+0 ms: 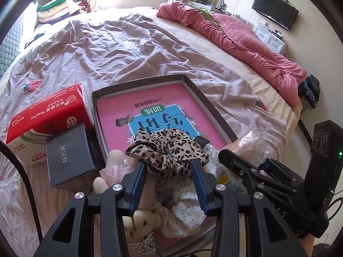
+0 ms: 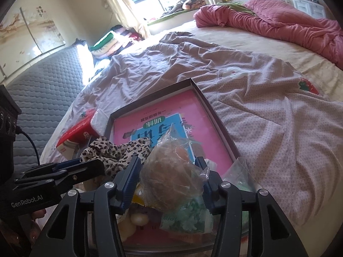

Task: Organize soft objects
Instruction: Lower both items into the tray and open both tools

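Red tissue pack [image 1: 46,115] reads "YongHua"; gripper [image 2: 85,172] "GenRobot.AI".

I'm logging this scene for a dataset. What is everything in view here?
shallow box: one, dark rim, on the bed
book: one, pink, inside the box
leopard scrunchie: one, tan and black, between the left fingers
clear bag: one, between the right fingers
plush toy: one, cream, box's near end
tissue pack: one, red, left of the box
dark box: one, against the pack
quilt: one, pink, far side
left gripper: black
right gripper: black
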The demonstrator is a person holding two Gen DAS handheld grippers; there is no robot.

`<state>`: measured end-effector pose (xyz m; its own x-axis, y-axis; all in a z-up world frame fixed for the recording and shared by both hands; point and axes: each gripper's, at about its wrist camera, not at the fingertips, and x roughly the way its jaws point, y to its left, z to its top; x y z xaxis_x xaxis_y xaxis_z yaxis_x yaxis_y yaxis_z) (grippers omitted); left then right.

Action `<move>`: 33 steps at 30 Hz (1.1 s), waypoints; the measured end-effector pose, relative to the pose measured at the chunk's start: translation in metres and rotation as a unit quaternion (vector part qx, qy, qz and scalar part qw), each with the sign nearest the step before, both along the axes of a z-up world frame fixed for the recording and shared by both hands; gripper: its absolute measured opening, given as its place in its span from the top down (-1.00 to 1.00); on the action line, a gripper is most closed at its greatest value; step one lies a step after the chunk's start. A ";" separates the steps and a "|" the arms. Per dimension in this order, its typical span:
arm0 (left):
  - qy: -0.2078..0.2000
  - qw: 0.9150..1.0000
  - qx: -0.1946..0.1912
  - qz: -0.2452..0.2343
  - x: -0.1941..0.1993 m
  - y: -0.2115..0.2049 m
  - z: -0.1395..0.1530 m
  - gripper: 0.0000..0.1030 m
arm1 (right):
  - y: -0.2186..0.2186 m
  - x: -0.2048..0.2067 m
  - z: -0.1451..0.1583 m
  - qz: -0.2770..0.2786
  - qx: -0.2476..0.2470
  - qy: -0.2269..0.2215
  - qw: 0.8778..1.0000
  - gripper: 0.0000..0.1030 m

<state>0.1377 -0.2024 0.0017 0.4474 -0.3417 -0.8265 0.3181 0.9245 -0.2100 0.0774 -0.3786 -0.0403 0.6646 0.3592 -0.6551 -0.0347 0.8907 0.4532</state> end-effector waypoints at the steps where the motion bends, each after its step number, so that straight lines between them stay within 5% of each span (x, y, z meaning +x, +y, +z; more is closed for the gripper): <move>1: -0.004 1.000 0.000 -0.002 -0.001 0.000 0.002 0.13 | 0.000 0.000 0.000 0.000 -0.002 0.001 1.000 -0.07; 22: -0.025 1.000 -0.010 0.005 -0.012 0.008 0.021 -0.19 | 0.006 -0.010 0.004 0.004 -0.055 0.014 0.998 -0.37; 33: -0.036 0.998 -0.034 0.045 -0.011 0.050 0.037 -0.22 | 0.003 -0.009 0.009 -0.002 -0.060 0.010 0.998 -0.38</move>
